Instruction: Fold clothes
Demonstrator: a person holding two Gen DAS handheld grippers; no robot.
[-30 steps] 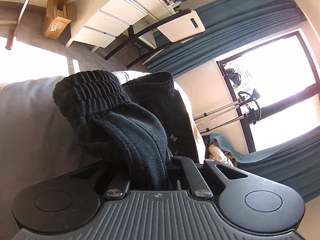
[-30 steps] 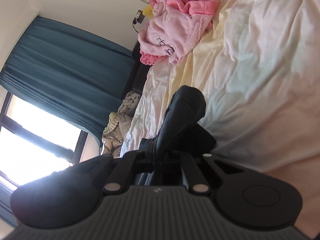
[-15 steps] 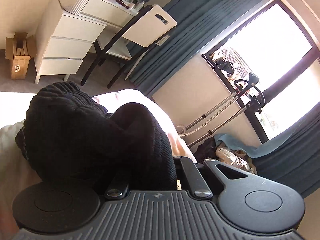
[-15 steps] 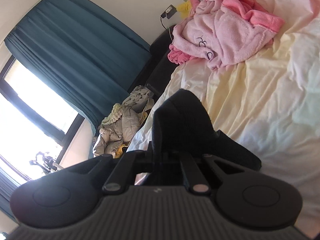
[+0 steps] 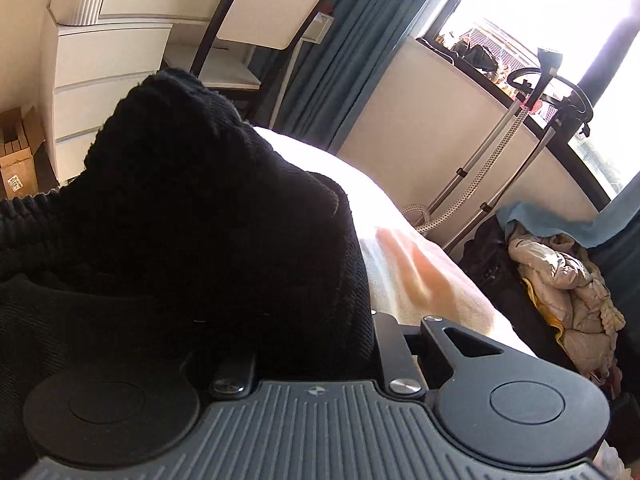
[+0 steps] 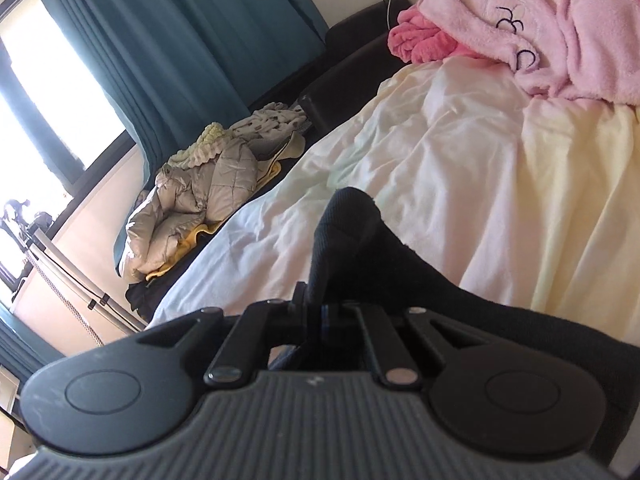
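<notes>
A black knitted garment [image 5: 200,220] is heaped over my left gripper [image 5: 312,320] and hides its fingertips. The jaws are opening with the cloth bunched between them, and its ribbed waistband runs off to the left. In the right wrist view another part of the black garment [image 6: 352,240] rises as a narrow pinched fold from my right gripper [image 6: 324,308]. Those jaws are starting to open and the cloth is still caught between them. The rest trails right over the cream bed sheet [image 6: 480,160]. Both grippers are low over the bed.
A pink fleece robe [image 6: 540,32] lies at the head of the bed. A beige puffer jacket [image 6: 200,200] sits on a dark bench beside the bed. Beyond the bed's foot are a white dresser [image 5: 112,52], a chair [image 5: 272,4], a garment steamer stand [image 5: 500,160] and a cardboard box [image 5: 16,152].
Both grippers swept sideways across the bed and rolled level, carrying the black garment. The left jaws have spread apart. The garment now bunches lower against the sheet.
</notes>
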